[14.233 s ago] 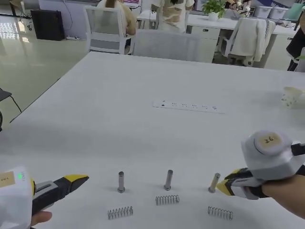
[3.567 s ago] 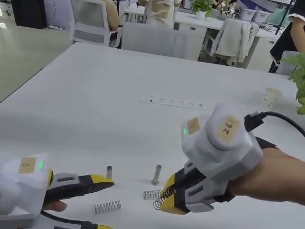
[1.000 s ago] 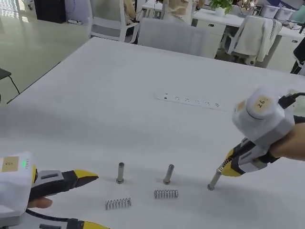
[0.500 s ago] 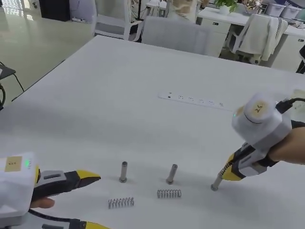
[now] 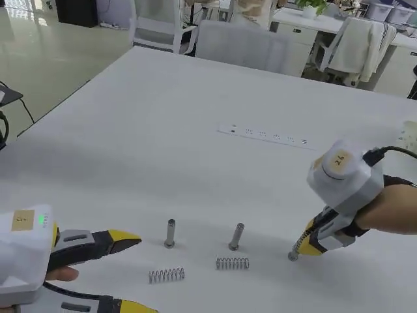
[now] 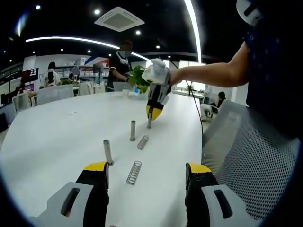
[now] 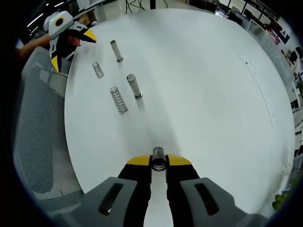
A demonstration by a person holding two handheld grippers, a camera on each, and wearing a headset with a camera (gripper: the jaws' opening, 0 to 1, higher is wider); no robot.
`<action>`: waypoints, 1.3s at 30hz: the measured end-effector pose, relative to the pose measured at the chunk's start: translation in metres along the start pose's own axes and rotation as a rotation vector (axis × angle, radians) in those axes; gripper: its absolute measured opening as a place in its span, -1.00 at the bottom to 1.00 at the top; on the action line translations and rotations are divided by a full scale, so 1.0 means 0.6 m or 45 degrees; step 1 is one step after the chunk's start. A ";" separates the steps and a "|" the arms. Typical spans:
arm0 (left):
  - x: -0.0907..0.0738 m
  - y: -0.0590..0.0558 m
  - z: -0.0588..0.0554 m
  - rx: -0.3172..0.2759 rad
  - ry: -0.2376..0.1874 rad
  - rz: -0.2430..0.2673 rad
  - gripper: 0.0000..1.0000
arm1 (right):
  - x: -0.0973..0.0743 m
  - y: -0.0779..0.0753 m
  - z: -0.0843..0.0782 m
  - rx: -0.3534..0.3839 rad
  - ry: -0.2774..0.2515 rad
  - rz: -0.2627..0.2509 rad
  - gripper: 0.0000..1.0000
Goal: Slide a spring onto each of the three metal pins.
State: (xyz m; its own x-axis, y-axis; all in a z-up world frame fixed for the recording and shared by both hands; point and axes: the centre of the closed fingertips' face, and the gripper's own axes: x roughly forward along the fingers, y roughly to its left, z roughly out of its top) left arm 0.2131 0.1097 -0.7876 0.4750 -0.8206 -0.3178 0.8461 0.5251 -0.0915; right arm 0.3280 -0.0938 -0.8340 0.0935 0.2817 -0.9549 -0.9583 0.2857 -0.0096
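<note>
Three metal pins stand in a row on the white table (image 5: 195, 130): the left pin (image 5: 170, 233), the middle pin (image 5: 236, 237) and the right pin (image 5: 294, 254). My right gripper (image 5: 305, 246) is shut on a spring (image 7: 159, 158), which sits around the top of the right pin. Two more springs lie in front of the other pins, one (image 5: 166, 274) by the left pin and one (image 5: 232, 263) by the middle pin. My left gripper (image 5: 130, 272) hovers open at the near left, with nothing between its jaws; the nearest spring (image 6: 135, 172) lies just ahead of it.
A white power strip (image 5: 267, 137) lies across the table's middle. Office chairs (image 5: 241, 49) stand at the far edge, with desks and people beyond. A mesh chair (image 6: 246, 156) is close behind the near edge. The right gripper's cable (image 5: 391, 153) trails to the right.
My right gripper has come down and slightly left, bringing the spring lower over the right pin. The left gripper has stayed where it was, and the camera has shifted a little.
</note>
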 end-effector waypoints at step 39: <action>-0.001 -0.001 0.000 -0.003 -0.010 -0.002 0.20 | 0.027 0.015 -0.013 -0.026 0.049 0.006 -0.69</action>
State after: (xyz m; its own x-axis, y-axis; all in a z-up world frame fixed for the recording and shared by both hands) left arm 0.2124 0.1102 -0.7874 0.4754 -0.8233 -0.3102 0.8463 0.5243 -0.0943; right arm 0.3190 -0.0937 -0.8518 0.0785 0.2472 -0.9658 -0.9641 0.2655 -0.0104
